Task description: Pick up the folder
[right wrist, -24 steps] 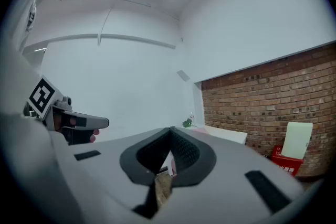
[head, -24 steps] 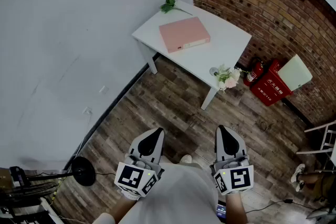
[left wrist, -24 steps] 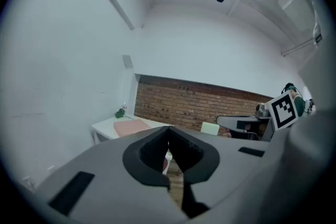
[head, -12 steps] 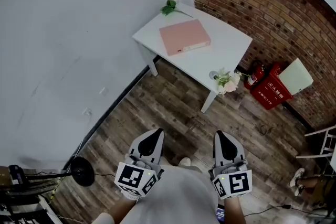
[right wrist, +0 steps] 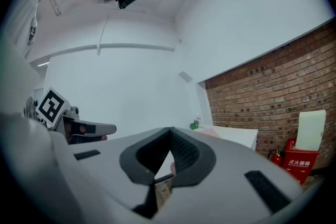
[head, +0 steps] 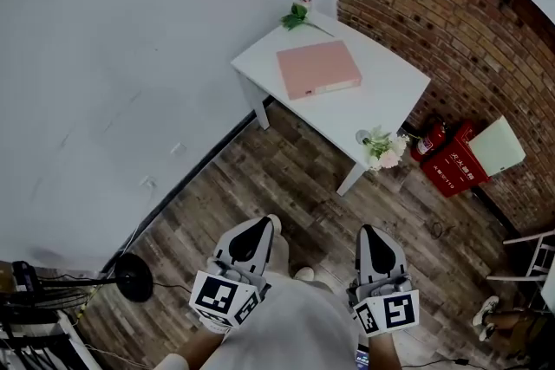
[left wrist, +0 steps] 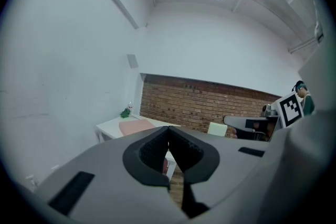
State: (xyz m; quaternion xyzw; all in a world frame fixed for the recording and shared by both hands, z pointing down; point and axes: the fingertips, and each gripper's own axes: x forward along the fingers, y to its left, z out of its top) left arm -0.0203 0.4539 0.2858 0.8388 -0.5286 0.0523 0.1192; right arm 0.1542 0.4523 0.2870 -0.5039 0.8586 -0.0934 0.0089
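A pink folder [head: 317,68] lies flat on a white table [head: 390,95] in the room's corner, far ahead of me. In the left gripper view the pink folder [left wrist: 135,126] shows small on the white table [left wrist: 107,126] beyond the jaws. My left gripper [head: 260,225] and right gripper [head: 368,232] are held close to my body, low in the head view, well short of the table. Both are shut with nothing between the jaws. The left gripper [left wrist: 168,128] and the right gripper [right wrist: 170,129] show their tips meeting.
A green sprig with a small bottle [head: 299,11] sits at the table's far corner, a flower posy [head: 380,147] at its near right corner. Red fire extinguishers and a box [head: 453,162] stand by the brick wall. A lamp base [head: 133,278] and cables lie at left.
The table and folder have slid right and slightly down in the head view. Both grippers stay shut near my body, lower in the picture.
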